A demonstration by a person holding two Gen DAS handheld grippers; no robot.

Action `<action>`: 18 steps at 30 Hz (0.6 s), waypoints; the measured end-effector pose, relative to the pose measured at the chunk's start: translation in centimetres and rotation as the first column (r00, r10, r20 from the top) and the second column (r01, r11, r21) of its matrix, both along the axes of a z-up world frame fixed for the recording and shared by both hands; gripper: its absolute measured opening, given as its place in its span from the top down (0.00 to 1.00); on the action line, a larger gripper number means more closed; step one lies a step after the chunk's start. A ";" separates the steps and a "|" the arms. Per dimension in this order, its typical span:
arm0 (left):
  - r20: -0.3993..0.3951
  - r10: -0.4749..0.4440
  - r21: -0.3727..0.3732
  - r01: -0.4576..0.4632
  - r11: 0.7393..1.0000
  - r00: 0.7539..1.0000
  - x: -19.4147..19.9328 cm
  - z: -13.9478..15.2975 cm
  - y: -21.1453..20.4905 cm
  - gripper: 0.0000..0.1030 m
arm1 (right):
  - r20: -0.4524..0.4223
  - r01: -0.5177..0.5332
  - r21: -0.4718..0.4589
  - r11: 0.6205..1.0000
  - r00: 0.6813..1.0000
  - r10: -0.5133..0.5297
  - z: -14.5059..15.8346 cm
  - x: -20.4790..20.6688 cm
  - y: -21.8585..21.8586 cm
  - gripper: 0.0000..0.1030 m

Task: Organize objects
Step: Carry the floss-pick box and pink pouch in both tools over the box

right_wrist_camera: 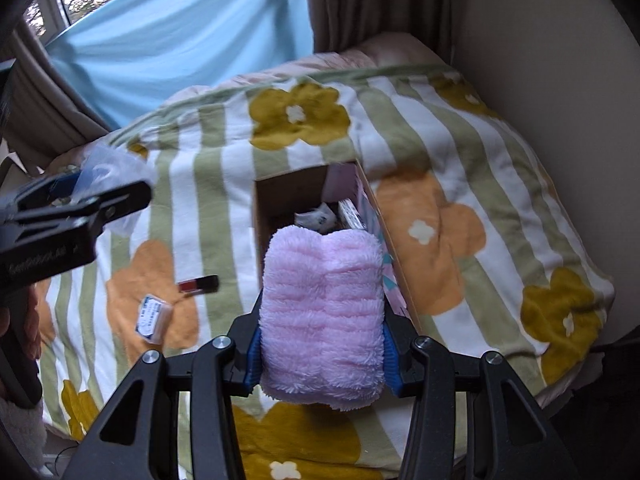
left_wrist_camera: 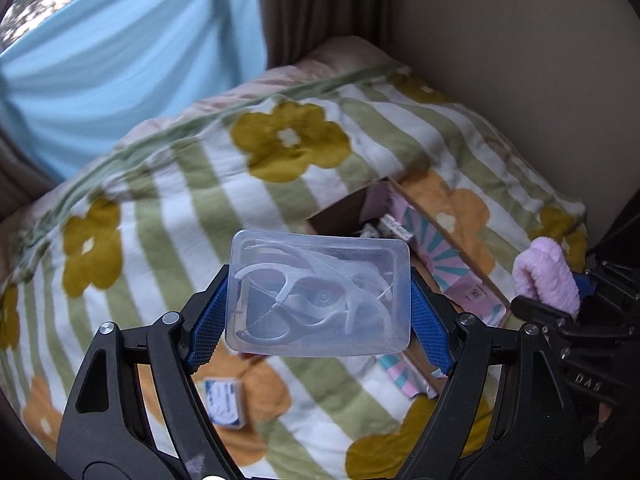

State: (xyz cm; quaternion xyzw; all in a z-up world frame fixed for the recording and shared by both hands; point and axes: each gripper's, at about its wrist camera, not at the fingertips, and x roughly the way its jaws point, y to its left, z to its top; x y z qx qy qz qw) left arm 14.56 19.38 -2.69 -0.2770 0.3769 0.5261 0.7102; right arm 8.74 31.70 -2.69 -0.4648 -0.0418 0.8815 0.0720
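- Both sets of jaws are clamped on something: the left gripper (left_wrist_camera: 318, 300) squeezes a clear plastic case (left_wrist_camera: 319, 294) between its blue pads (left_wrist_camera: 430, 330), and the right gripper (right_wrist_camera: 322, 320) pinches a folded pink fluffy cloth (right_wrist_camera: 322, 314) by its two sides.
- Inside the clear plastic case, at the centre of the left wrist view, lie several white floss picks (left_wrist_camera: 304, 292), tangled over one another.
- Behind the case, toward the middle right of that view, sits an open cardboard box (left_wrist_camera: 440, 232) with a pink and teal pattern on its flap; small white items lie inside it, too blurred to name.
- From the right wrist view, the pink cloth fills the lower centre and covers the near end of the same box (right_wrist_camera: 288, 196), though whether the cloth touches the box rim is hard to tell.
- Everything rests on a striped blanket (right_wrist_camera: 440, 140) printed with mustard and orange flowers.
- On the blanket at the left of the right wrist view lie a small red and black tube (right_wrist_camera: 199, 283) and, just below it, a small white and blue packet (right_wrist_camera: 154, 316), close together but apart.
- Across the upper left of both views hangs a light blue sheet (left_wrist_camera: 120, 80), with a brown curtain (right_wrist_camera: 380, 0) beside it at the top centre.
- At the left edge of the right wrist view the left gripper (right_wrist_camera: 80, 200) shows, well left of the box.
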 end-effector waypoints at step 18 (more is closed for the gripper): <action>-0.066 -0.294 -0.240 0.271 0.932 0.953 11.1 -15.4 11.9 0.23 | 0.225 0.004 -0.043 0.999 0.974 0.005 -12.6 -6.7 3.9 0.58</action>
